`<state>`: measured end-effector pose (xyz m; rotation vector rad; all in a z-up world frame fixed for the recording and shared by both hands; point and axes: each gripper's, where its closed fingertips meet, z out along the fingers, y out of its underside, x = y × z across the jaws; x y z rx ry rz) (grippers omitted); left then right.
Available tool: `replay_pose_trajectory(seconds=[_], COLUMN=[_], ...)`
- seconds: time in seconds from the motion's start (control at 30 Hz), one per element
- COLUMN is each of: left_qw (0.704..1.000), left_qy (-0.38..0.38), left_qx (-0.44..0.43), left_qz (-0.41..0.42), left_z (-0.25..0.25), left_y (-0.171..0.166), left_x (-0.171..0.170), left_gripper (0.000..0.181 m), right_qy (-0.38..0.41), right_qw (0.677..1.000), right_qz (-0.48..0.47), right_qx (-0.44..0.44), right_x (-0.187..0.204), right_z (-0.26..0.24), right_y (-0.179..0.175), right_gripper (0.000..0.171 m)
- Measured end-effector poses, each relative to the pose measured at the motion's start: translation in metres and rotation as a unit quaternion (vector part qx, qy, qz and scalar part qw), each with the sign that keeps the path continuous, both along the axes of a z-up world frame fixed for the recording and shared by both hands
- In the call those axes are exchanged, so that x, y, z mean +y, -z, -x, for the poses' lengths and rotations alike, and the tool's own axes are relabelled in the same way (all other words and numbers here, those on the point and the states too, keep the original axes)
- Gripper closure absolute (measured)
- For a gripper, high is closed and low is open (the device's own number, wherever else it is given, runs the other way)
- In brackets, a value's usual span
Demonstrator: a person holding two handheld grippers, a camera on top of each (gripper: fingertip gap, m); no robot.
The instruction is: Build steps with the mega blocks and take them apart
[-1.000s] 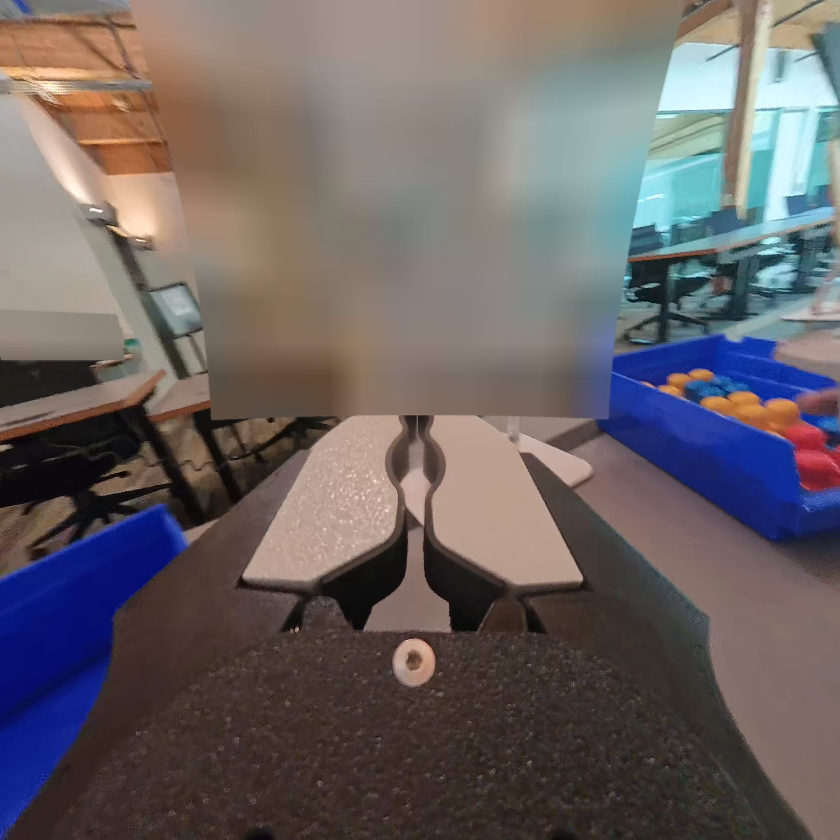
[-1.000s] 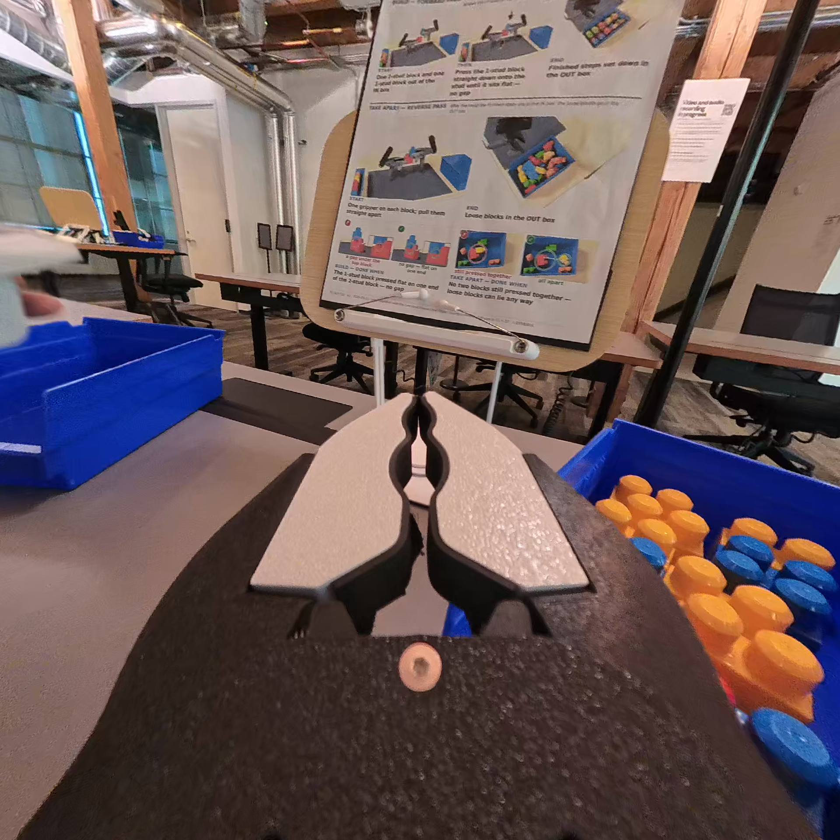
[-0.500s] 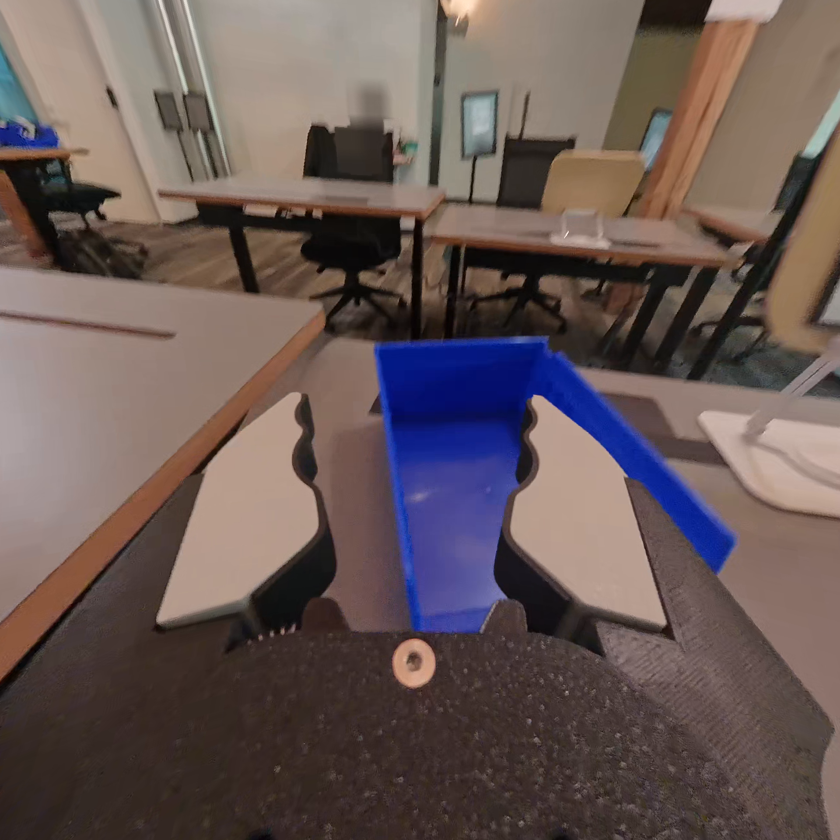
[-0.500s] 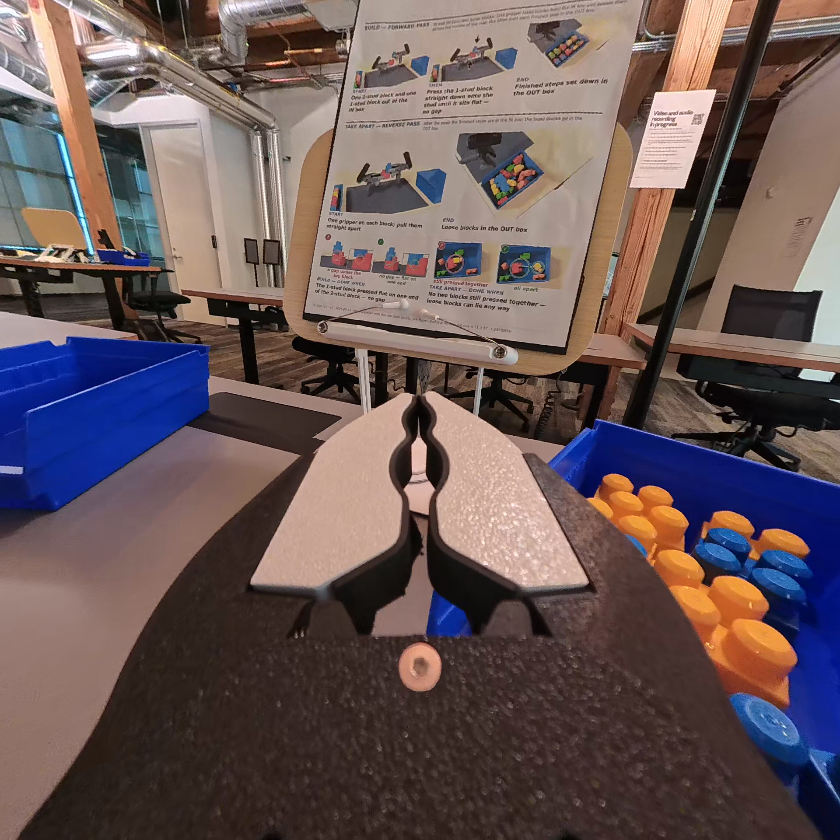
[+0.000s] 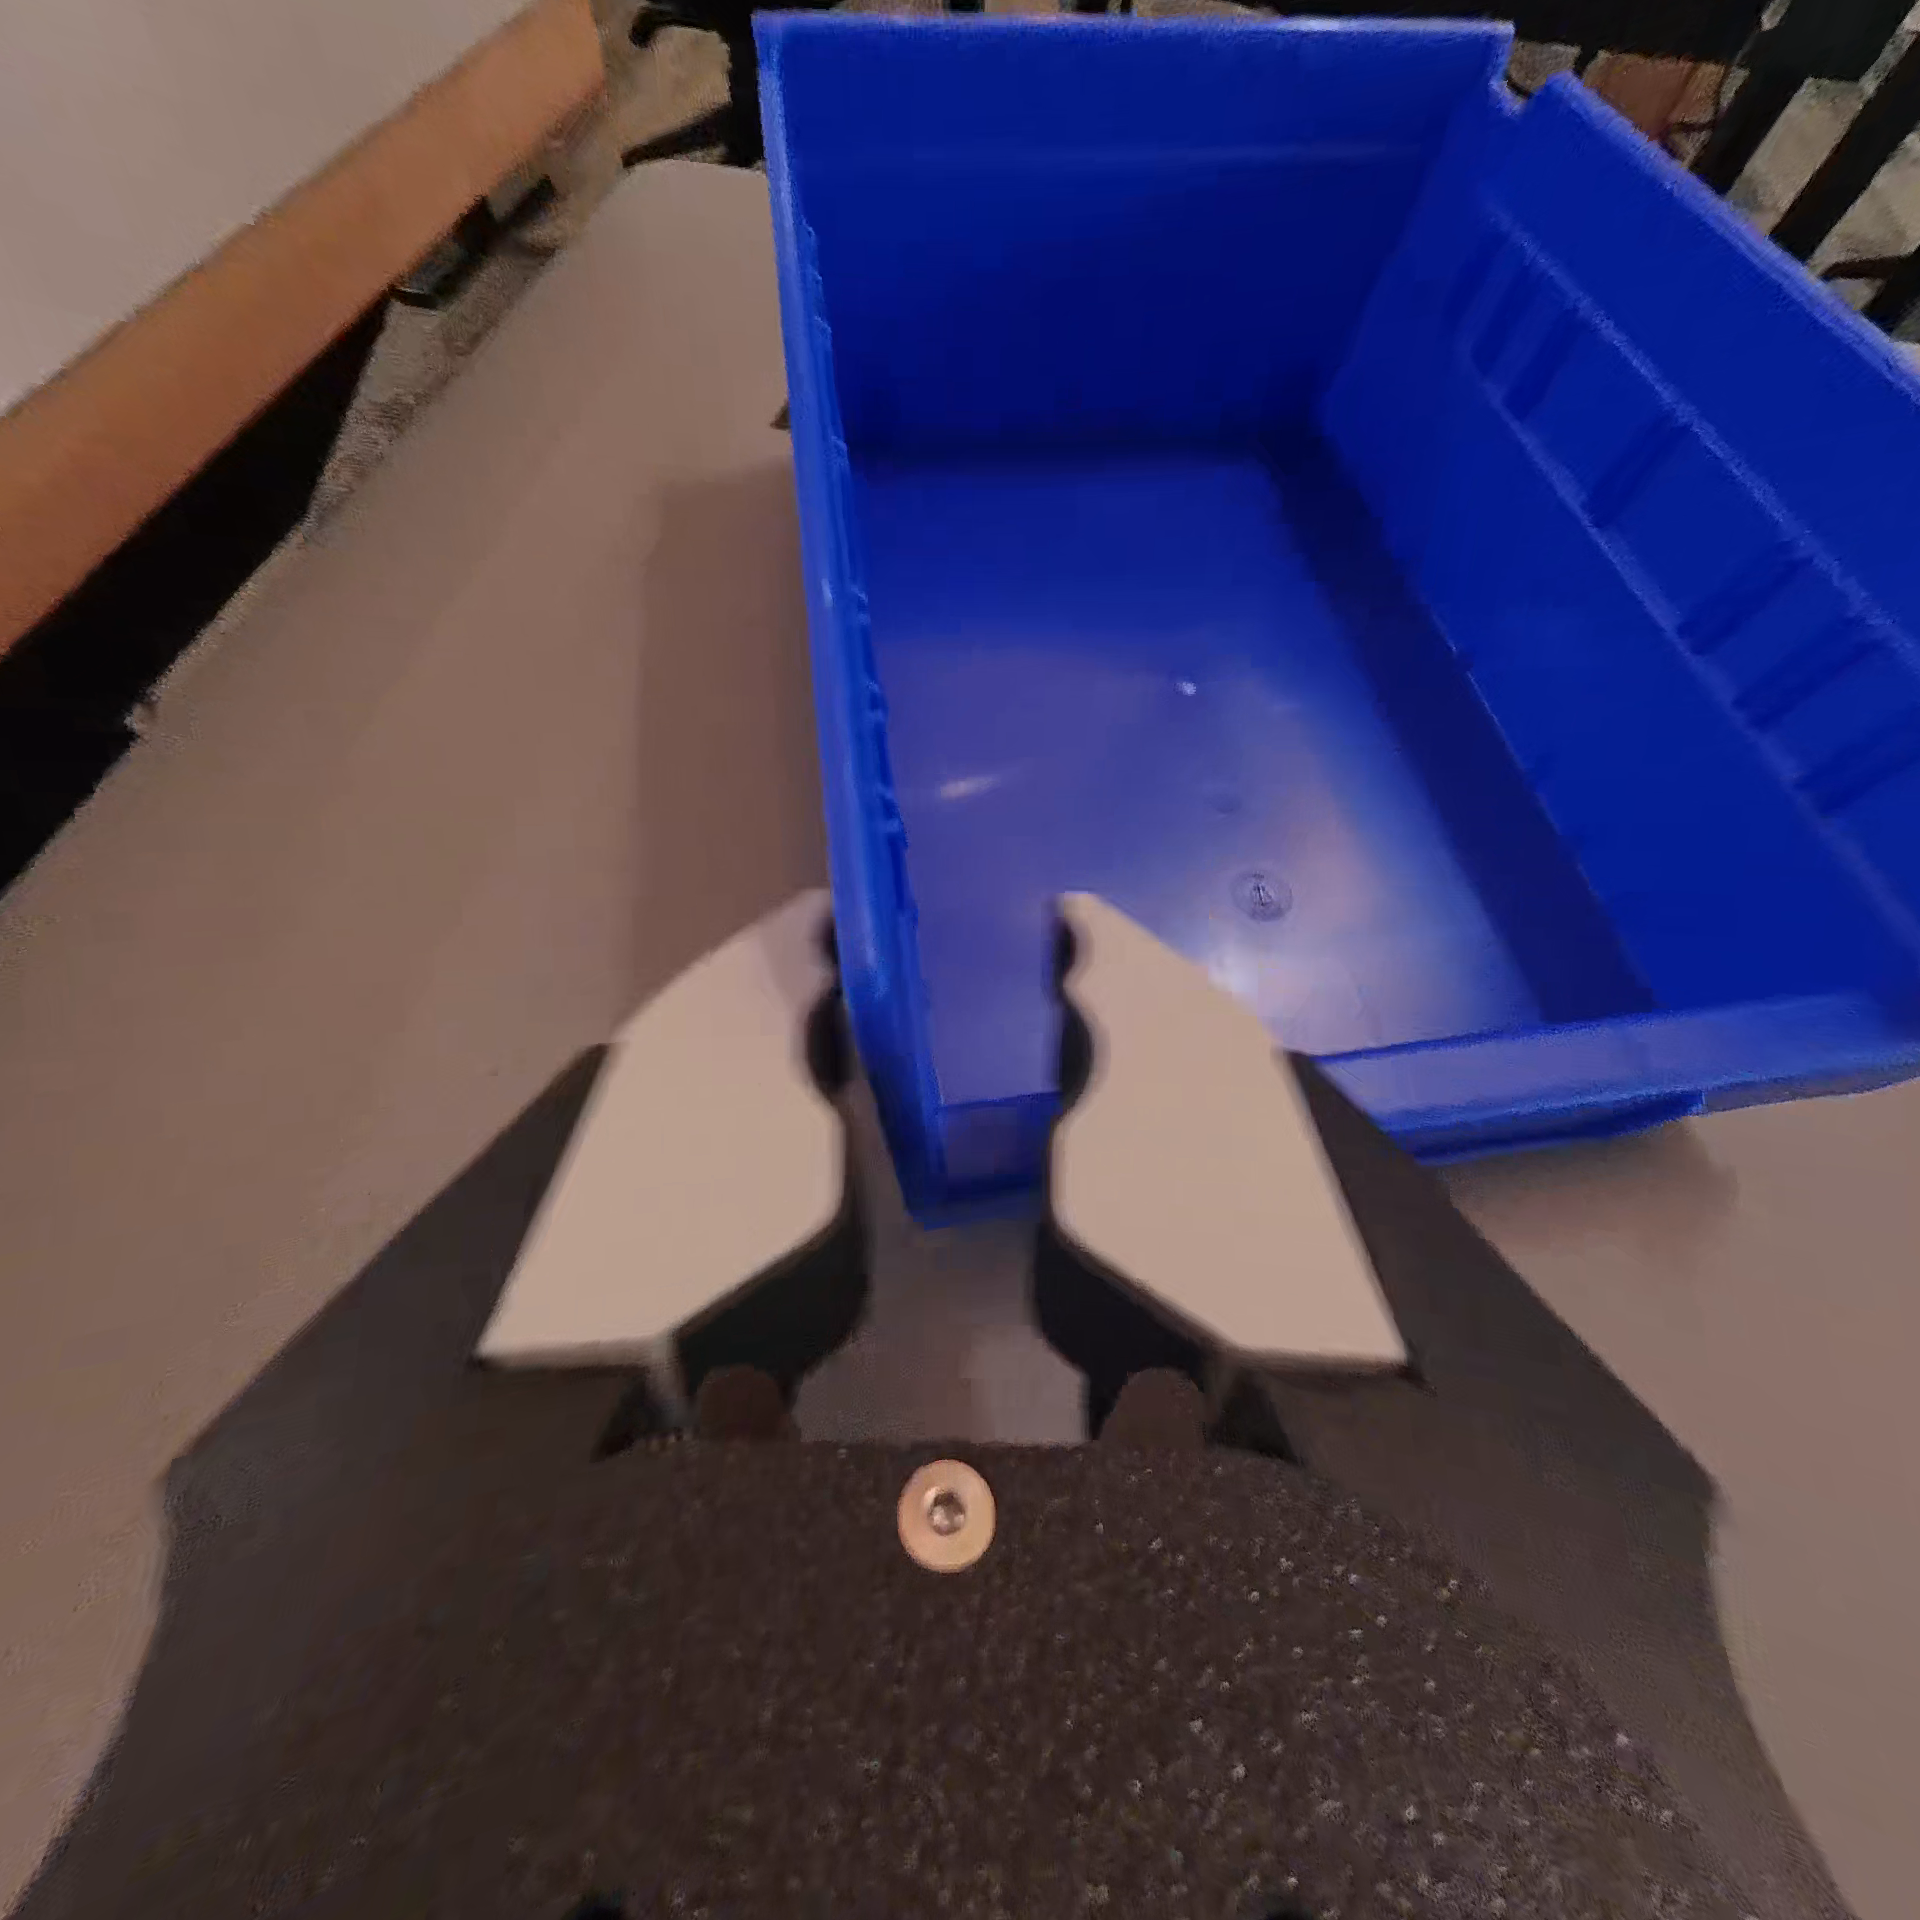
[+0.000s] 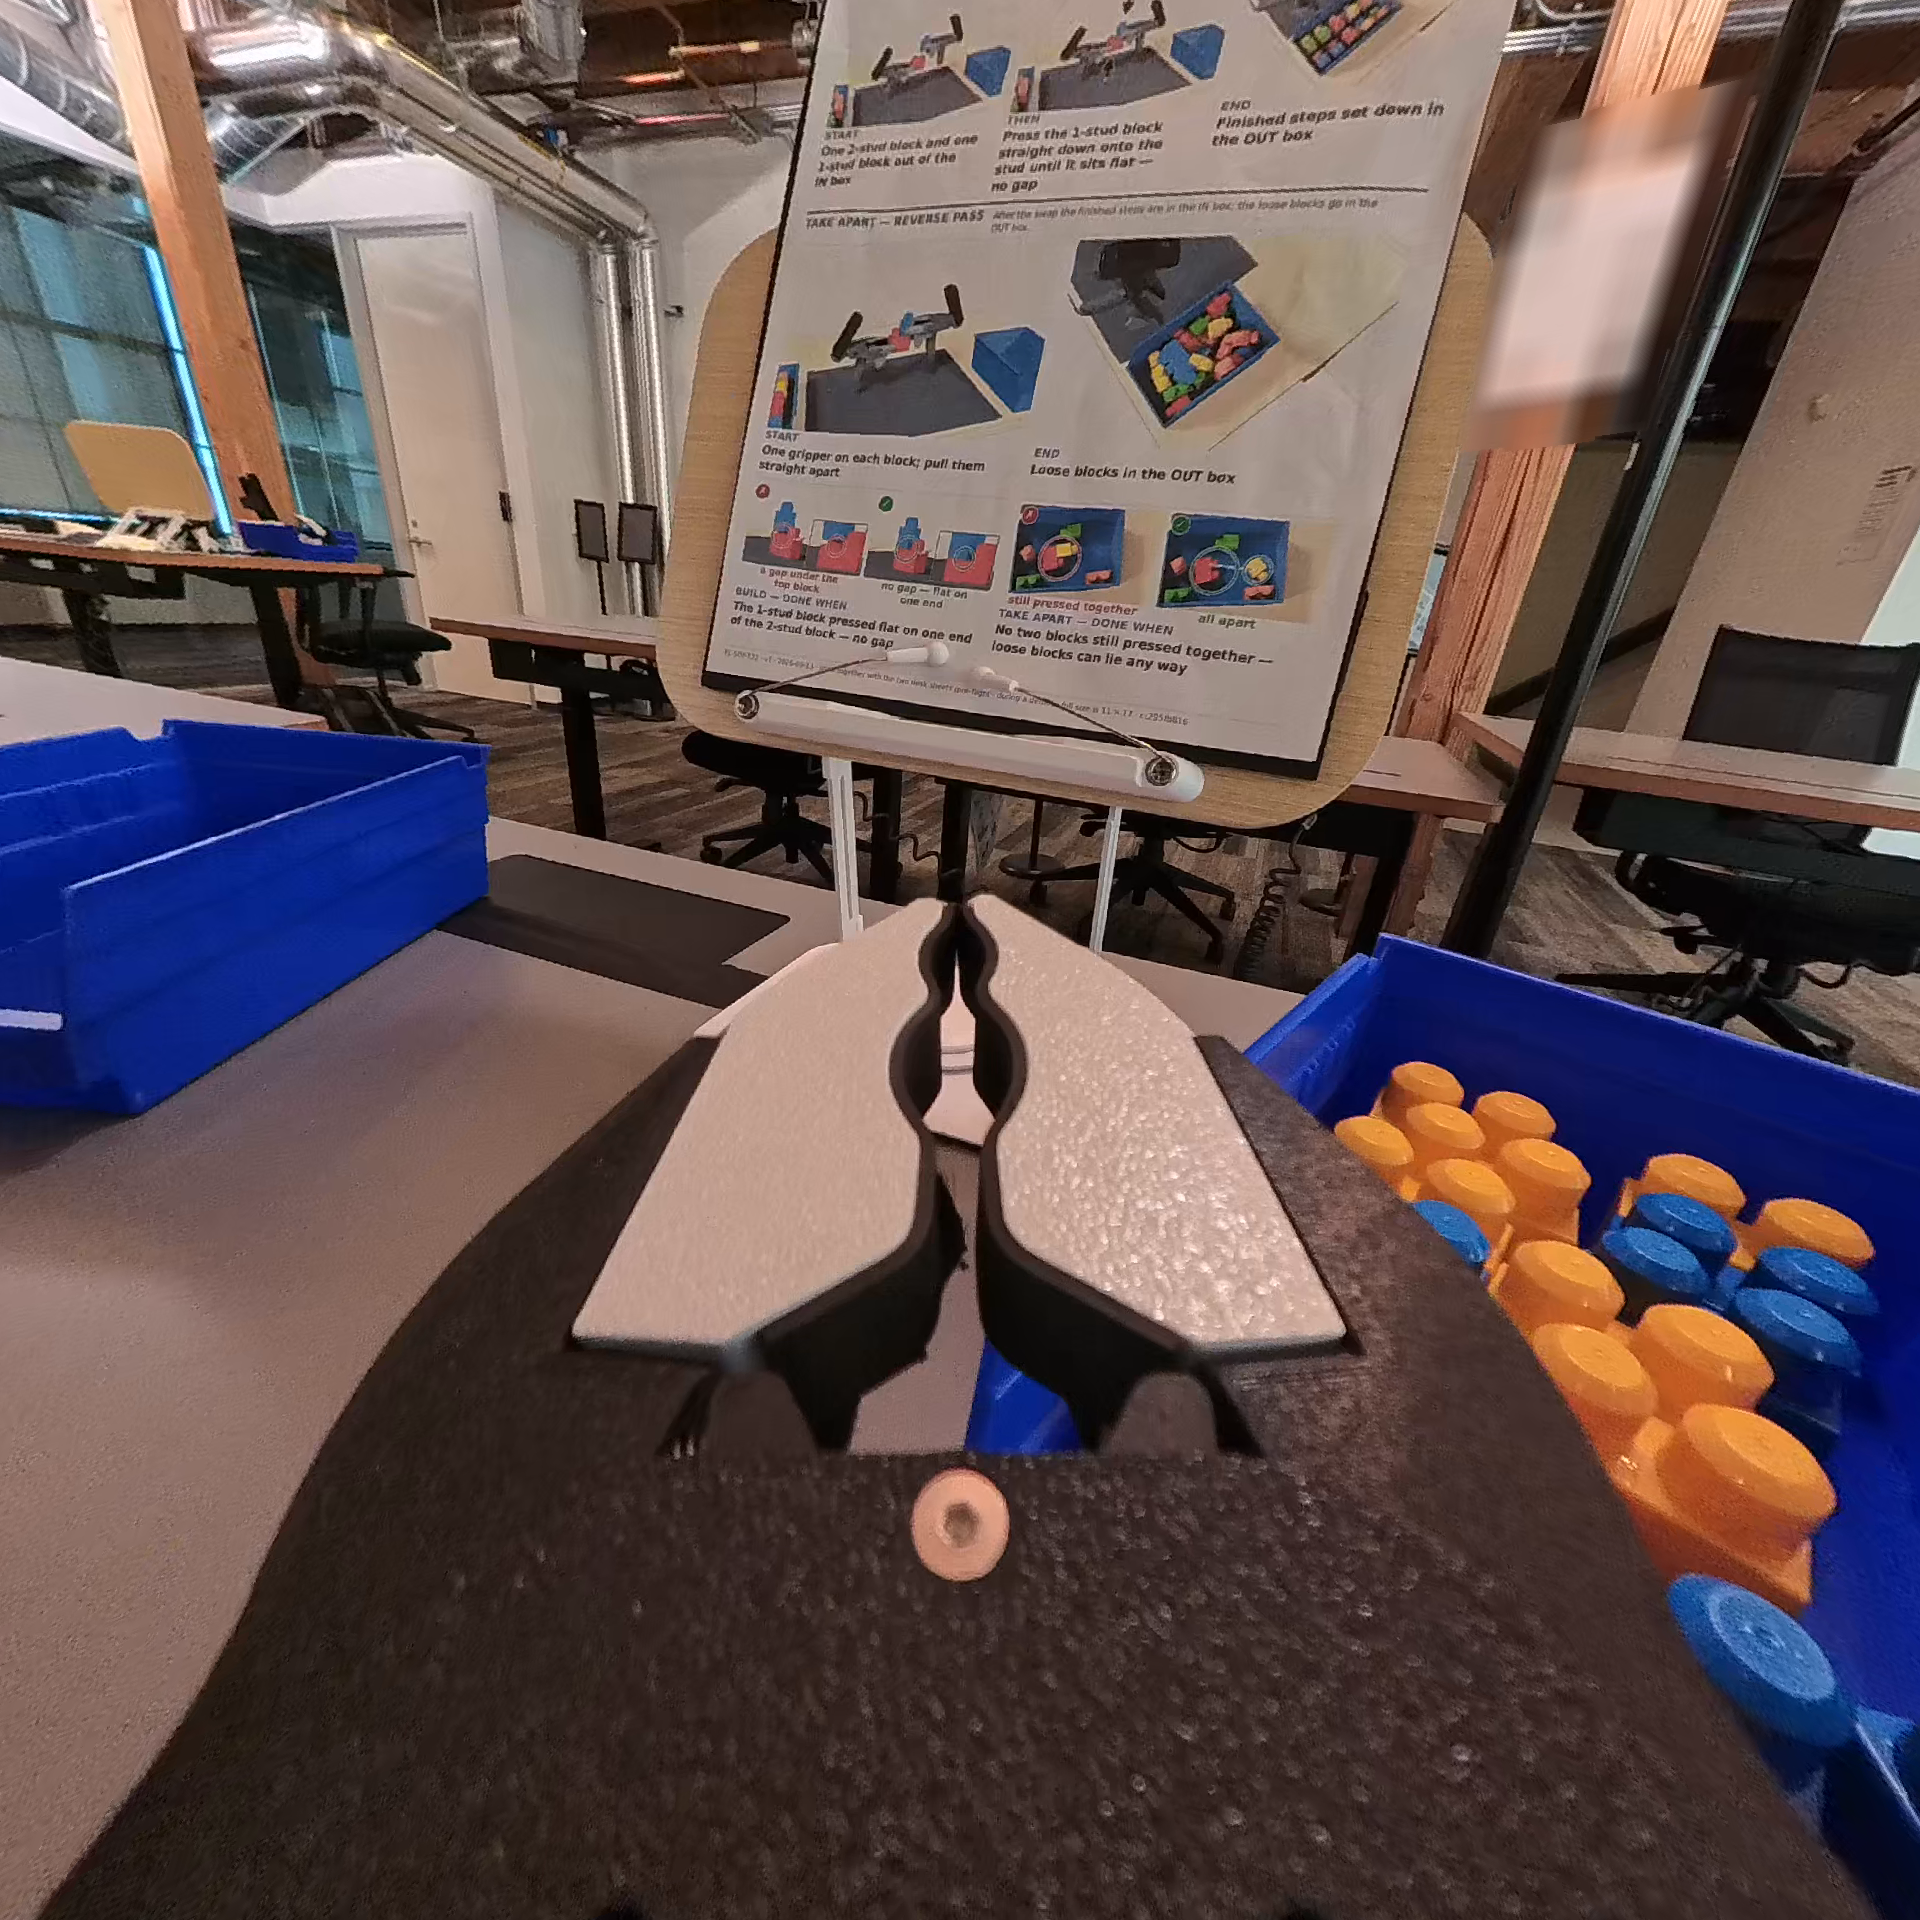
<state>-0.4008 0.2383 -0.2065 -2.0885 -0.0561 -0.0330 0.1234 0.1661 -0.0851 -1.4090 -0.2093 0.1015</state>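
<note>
Rightward, orange blocks [image 6: 1704, 1455] in bin [image 6: 1475, 997]

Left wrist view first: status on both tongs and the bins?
Left tongs open, straddling near-left corner wall of empty blue bin. Right tongs shut, empty, beside block bin of orange and blue mega blocks. Nothing blocking.

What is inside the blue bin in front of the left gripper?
The blue bin shows only its bare floor; no blocks are visible. The left gripper, open, covers the near corner, so that part is hidden.
</note>
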Motion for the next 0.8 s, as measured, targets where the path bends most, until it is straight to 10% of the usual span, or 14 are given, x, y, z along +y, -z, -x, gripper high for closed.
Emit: replay_pose_trajectory(seconds=[0.07,0.8], left_qw=[1.000,1.000], left_qy=[-0.022,0.004], left_qx=[0.004,-0.001], left_qz=[-0.007,-0.028], left_z=[0.008,0.001], left_y=[-0.001,-0.018], left_x=[-0.001,-0.030], left_gripper=[0.177,0.177], right_qy=[-0.001,-0.010], right_qw=[1.000,1.000], right_qz=[0.001,0.022], right_qx=[-0.002,-0.007], right_x=[0.000,0.004], right_z=[0.001,0.003], right_y=[0.001,0.009], right_gripper=[0.171,0.171])
